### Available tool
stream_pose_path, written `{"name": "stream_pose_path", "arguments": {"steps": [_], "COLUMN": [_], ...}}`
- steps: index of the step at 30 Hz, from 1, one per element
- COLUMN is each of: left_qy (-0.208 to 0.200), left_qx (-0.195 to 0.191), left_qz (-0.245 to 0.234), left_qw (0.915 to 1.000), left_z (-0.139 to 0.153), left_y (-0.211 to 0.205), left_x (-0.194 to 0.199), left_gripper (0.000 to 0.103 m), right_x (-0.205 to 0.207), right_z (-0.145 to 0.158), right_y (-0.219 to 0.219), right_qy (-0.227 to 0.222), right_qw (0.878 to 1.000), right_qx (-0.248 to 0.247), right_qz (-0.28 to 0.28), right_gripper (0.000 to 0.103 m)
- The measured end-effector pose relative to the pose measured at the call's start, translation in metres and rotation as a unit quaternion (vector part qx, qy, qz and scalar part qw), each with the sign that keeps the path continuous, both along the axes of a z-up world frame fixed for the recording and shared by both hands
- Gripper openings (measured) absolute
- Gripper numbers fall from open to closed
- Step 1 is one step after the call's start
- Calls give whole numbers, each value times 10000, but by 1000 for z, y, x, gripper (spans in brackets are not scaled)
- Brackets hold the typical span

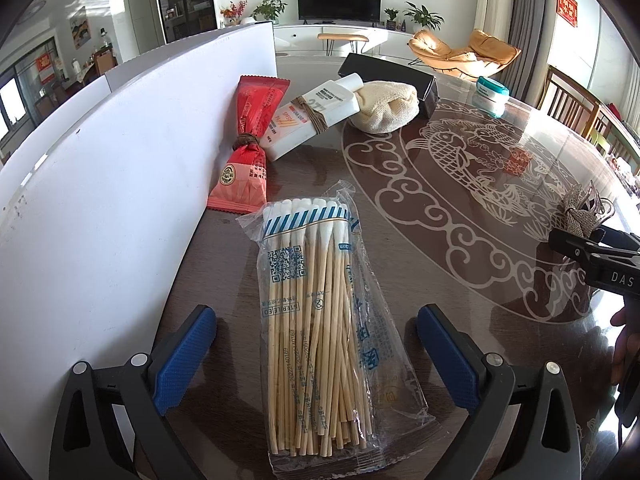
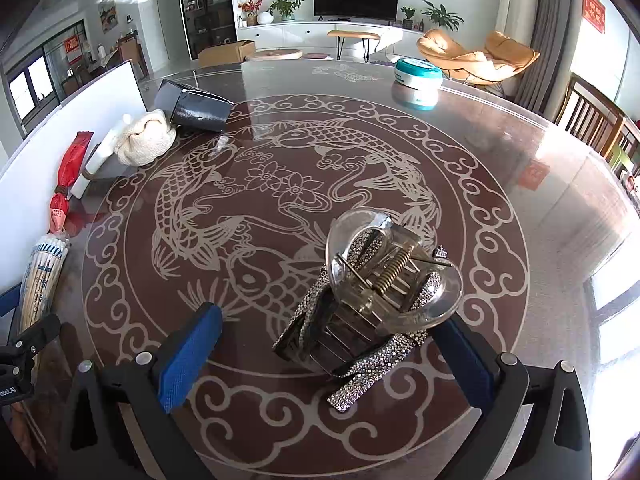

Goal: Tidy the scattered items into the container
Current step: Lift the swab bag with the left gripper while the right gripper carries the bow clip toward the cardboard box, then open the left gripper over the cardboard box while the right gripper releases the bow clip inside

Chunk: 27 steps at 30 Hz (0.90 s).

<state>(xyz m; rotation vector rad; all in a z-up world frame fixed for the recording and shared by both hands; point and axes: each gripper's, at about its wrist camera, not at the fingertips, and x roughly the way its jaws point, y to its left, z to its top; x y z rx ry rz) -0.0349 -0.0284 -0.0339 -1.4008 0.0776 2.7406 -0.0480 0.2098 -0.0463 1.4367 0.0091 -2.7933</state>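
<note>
Left claw (image 1: 316,354) stands wide open, both blue pads clear of the cotton swab pack (image 1: 316,320) that lies flat on the bench (image 1: 460,184) between them, swab heads pointing away. No contact seen on either side. Right claw (image 2: 332,360) also wide; the rhinestone hair clip (image 2: 372,300) sits on the bench between its pads, tilted, spring uppermost, close against the right-hand pad. Whether that pad touches the clip I cannot tell; the left-hand pad is well apart from it. Bench top is glossy brown with a pale carp-and-cloud pattern. White board (image 1: 120,168) stands upright along the left edge. Against its foot lies a red snack packet (image 1: 244,148), tied round the middle with a brown band. Just beside it, a white tube (image 1: 312,116) bound with brown cord, leaning toward a cream knitted pouch (image 1: 384,106). Behind the pouch, a black container (image 2: 196,108) lies on its side, open end facing the board side. Teal-lidded round jar (image 2: 418,74) sits alone near the far edge, well apart from everything else. All scattered items remain outside the black container.
</note>
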Motion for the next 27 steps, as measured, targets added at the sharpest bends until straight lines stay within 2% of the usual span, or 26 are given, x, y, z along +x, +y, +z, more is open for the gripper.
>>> {"name": "stream_pose_path", "arguments": {"steps": [1,3,4,5,6,7,8,13,17,22,27], "left_qy": [3,108,189,231,260,267,264,269,426,709,1016], "left_qx": [15,45,50,42,21,-10,-28,130,298,687,1081], "left_qz": [-9,-4,-9,-61,-132,-176,-206,-393,-487,-420,-32], "left_qw": [10000,9999,9998,9997,9996,9995,9994,9988,9975,9942,9889], "left_z": [0,3,5,6,7,8,9,15,28,59,107], "left_y": [0,-2,-2,-1,0,2,3,9,14,1,-40], "left_x": [0,2,5,7,9,11,13,26,30,32,38], "left_gripper": [102,85,67,53,44,36,33,28,28,28,28], "right_x": [1,4,6,9,11,15,18,43,56,53,29], "right_z": [0,3,5,7,8,9,10,18,26,45,86], "right_y": [0,4,6,7,9,12,15,34,51,50,7], "right_qy": [2,98,181,235,262,281,289,315,373,468,687], "right_qw": [10000,9997,9995,9995,9994,9991,9988,9957,9929,9921,9850], "right_qx": [-15,-204,-241,-154,-119,-189,-264,-703,-998,-942,-744], "right_qz": [20,86,99,121,188,257,302,517,524,684,1395], "right_gripper": [103,100,86,63,57,55,54,53,53,53,53]}}
